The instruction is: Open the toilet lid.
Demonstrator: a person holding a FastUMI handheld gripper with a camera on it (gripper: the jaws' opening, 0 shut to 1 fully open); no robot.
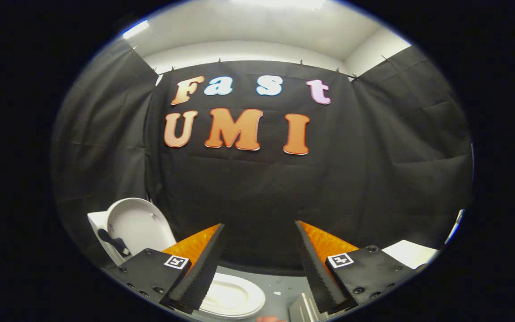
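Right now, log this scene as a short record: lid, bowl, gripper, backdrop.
lid: toilet lid raised upright, standing against the tank, beyond the left finger
bowl: toilet bowl uncovered, rim showing low between the fingers, nearer the left one
gripper: gripper open, fingers spread wide, nothing between them, touching nothing
backdrop: black cloth wall behind the toilet
task state: lid appears already opened

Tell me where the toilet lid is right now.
The toilet lid stands raised against the tank, beyond the open gripper, above the bowl.
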